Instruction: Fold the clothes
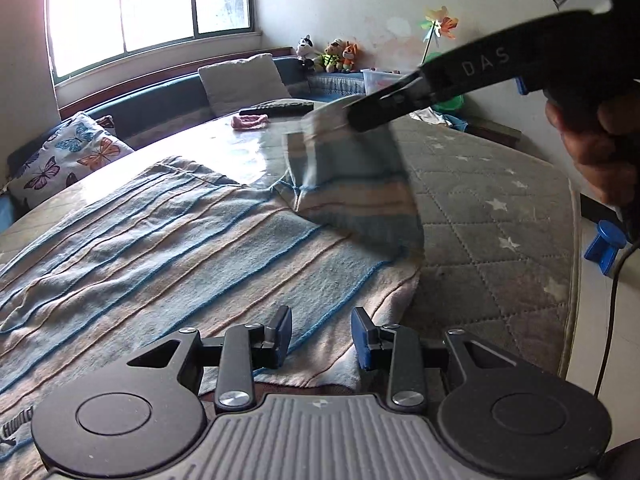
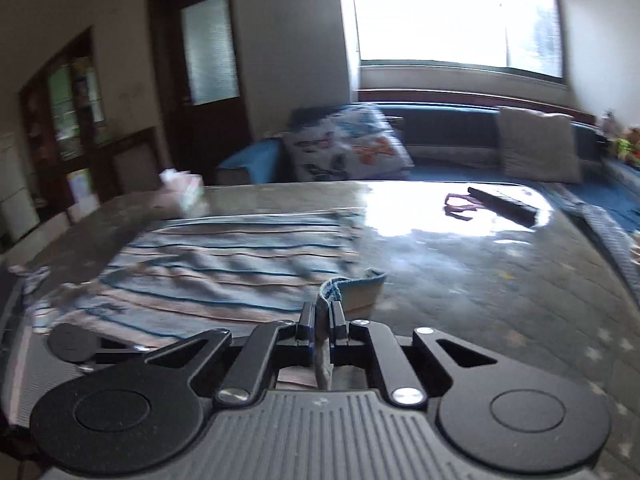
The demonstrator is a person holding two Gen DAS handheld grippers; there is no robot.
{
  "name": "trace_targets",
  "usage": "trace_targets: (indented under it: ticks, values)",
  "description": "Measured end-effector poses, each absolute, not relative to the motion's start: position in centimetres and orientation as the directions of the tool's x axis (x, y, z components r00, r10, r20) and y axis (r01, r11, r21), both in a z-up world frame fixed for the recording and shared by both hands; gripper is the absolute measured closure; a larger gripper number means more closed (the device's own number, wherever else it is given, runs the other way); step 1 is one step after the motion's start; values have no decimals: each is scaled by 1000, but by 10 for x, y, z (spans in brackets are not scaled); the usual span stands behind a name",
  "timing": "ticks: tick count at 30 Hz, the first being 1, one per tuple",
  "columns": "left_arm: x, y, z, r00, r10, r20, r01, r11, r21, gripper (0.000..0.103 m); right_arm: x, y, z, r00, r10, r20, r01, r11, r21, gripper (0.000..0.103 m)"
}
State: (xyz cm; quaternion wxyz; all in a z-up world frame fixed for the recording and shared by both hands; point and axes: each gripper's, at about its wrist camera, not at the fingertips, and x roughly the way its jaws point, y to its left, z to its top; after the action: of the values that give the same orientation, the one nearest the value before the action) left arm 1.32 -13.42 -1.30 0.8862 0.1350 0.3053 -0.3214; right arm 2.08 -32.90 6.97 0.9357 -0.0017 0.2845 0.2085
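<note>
Left wrist view: striped garment (image 1: 168,240) spread flat on the table (image 1: 500,216), one sleeve (image 1: 352,184) lifted off it.
Right tool (image 2: 323,320): clenched on the sleeve's cuff, raised clear of the table.
Left tool (image 1: 321,338): released, holding nothing, poised over the garment's near edge.
Done: sleeve picked up, probably the first fold begun.
Left: sleeve not yet laid across the body; no fold visible so far.

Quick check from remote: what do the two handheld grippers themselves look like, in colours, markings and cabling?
Both grippers, left gripper and right gripper, have black linkage arms with silver pivot bolts, round black discs and a ribbed grey body. Blue finger pads. The right one's black side reads "DAS"; a black cable hangs beneath it.
</note>
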Motion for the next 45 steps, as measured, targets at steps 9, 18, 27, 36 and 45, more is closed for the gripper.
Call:
trace_targets:
  ticks: [9, 18, 27, 36, 45]
  values:
    - [12, -99, -1, 665, -424, -615, 585, 808, 76, 68, 27, -288, 50, 629, 512, -585, -516, 838, 178, 80]
    - [22, -110, 3, 646, -467, -604, 610, 791, 40, 68, 85, -303, 25, 642, 375, -669, -433, 897, 88, 62]
    - [31, -126, -15, 583, -498, -642, 656, 755, 11, 68, 122, -300, -2, 625, 327, -709, -407, 911, 62, 55]
    - [23, -109, -8, 616, -487, -620, 626, 780, 9, 68, 90, -296, 11, 637, 347, -688, -461, 887, 22, 39]
    - [-3, -54, 10, 721, -368, -587, 494, 867, 64, 68, 69, -287, 5, 633, 342, -694, -476, 879, -1, 22]
